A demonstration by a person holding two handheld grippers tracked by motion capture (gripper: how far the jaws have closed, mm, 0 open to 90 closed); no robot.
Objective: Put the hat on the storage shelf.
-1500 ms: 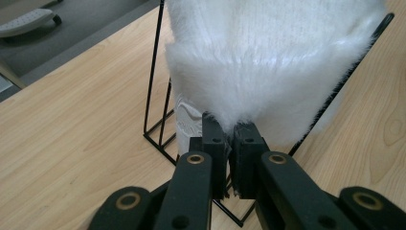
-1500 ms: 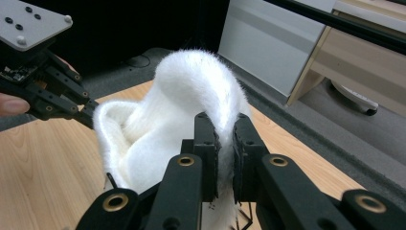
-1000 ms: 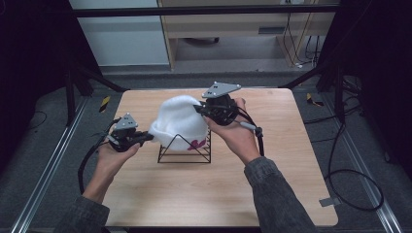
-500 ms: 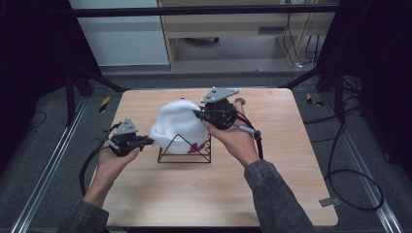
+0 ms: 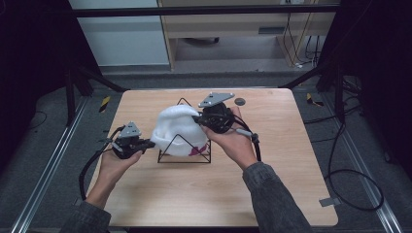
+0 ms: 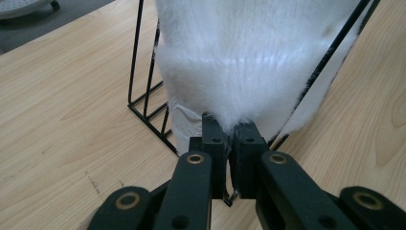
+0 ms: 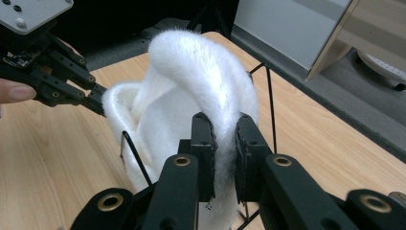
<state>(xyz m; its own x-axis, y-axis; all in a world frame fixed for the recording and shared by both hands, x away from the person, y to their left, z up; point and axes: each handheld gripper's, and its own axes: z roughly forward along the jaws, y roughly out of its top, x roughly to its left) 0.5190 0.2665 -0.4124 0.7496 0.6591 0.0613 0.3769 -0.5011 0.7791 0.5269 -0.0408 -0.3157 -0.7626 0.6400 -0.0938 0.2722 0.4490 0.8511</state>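
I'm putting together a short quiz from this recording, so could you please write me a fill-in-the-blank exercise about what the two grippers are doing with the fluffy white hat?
1. The fluffy hat draped over the wire stand is ____ in colour.
2. The left gripper is shut on the hat's ____ edge.
3. The wire stand is ____ in colour.
4. The table top is made of ____.

Missing words: white; lower; black; wood

- Bare wooden table (image 5: 194, 194) lies open in front of the black wire rack (image 5: 183, 154).
- A small dark disc (image 5: 239, 101) sits on the far side.
- Both flanks of the rack are taken up by hands.
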